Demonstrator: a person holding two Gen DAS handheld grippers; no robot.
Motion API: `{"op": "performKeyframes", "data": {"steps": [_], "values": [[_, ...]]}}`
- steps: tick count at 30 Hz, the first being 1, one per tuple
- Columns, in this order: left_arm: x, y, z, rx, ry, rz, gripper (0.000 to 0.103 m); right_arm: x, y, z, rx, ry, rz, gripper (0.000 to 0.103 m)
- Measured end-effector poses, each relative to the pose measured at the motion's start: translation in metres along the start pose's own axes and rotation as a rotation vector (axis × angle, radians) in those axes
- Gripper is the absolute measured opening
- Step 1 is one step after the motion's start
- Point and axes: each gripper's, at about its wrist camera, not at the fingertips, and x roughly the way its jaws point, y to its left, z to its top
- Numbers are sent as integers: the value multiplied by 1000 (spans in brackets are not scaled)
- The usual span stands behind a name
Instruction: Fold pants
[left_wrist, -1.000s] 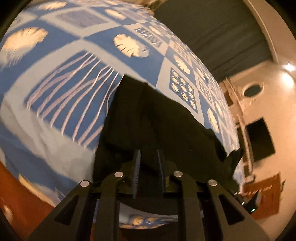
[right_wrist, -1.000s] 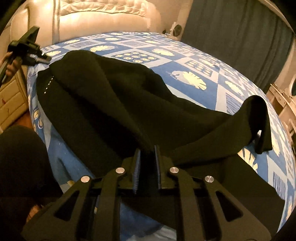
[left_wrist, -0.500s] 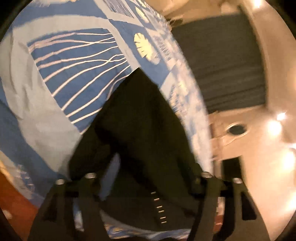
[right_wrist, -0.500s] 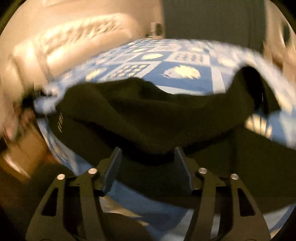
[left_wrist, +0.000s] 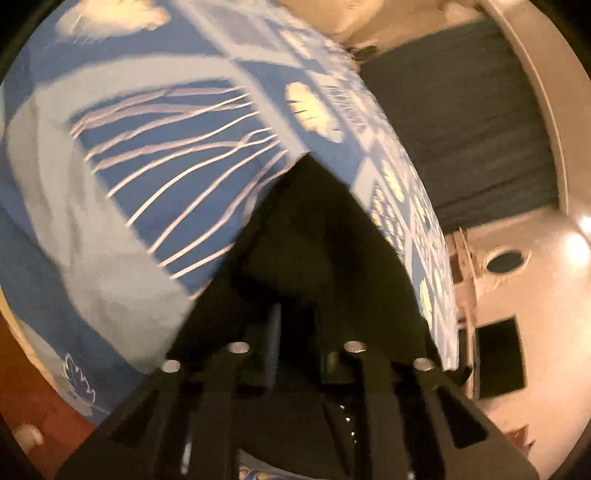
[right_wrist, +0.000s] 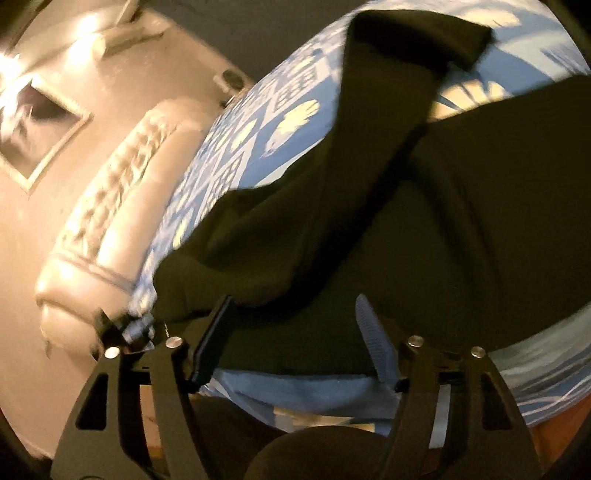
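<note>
Left gripper: jaws nearly together, clamped on black fabric of the pants. Right gripper: jaws spread wide, holding nothing, fingers just over the pants. Pants: one pair, black, spread on the bedspread. Bedspread: one, blue patterned. Headboard: one, padded.

Left wrist view: looks forward along the left tongs, close over the black pants on the bed, facing a dark curtain. Right wrist view: rolled to one side, close above the same pants, facing the padded headboard. Shared: pants and blue patterned bedspread.
</note>
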Motion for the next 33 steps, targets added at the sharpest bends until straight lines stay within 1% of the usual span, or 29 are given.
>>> {"op": "performKeyframes", "data": {"steps": [1,3,5,7,10,12,14,15,16,17,18,19,20,21,23,25,27,30,33], "values": [[0,8,0,-44,-3,-24,13,-1,-8,2,63,-9,24,71],[-1,14,-1,-82,-7,-44,12,-1,-20,5,159,-23,58,71],[-3,12,-2,-72,-13,-31,11,0,-30,8,248,-44,96,71],[-3,8,-3,-54,-16,-7,11,3,-33,13,282,-59,96,74],[-3,6,-3,-65,-17,7,11,7,-24,17,274,-76,40,77],[-2,3,-3,-60,-18,22,11,5,-7,18,222,-109,-5,77],[-4,0,-4,-43,-18,33,11,10,8,19,140,-103,-64,77],[-2,-1,-3,-34,-16,40,11,18,12,20,122,-76,-84,76],[-1,-2,-3,-25,-14,45,11,28,10,20,130,-35,-95,71],[0,-1,-3,-21,-13,48,11,36,8,21,133,-12,-106,66],[0,-1,-3,-19,-12,51,11,44,7,22,124,-1,-135,55],[0,-1,-3,-20,-14,54,11,49,6,25,110,-3,-157,37],[0,-1,-4,-17,-15,56,11,52,6,27,96,-5,-169,25],[-1,-2,-4,-12,-18,58,11,52,4,28,102,-7,-162,16],[-6,-4,-4,-12,-24,55,11,45,1,30,138,-22,-121,13],[-15,-6,-3,-27,-38,24,11,33,7,32,126,-46,-92,13],[-26,-9,-3,-17,-49,6,11,18,13,29,117,-55,-59,13],[-36,-11,-6,13,-59,12,11,5,17,22,114,-41,-37,13],[-42,3,-15,-14,-41,7,11,-1,8,9,131,-10,-40,13]]}}
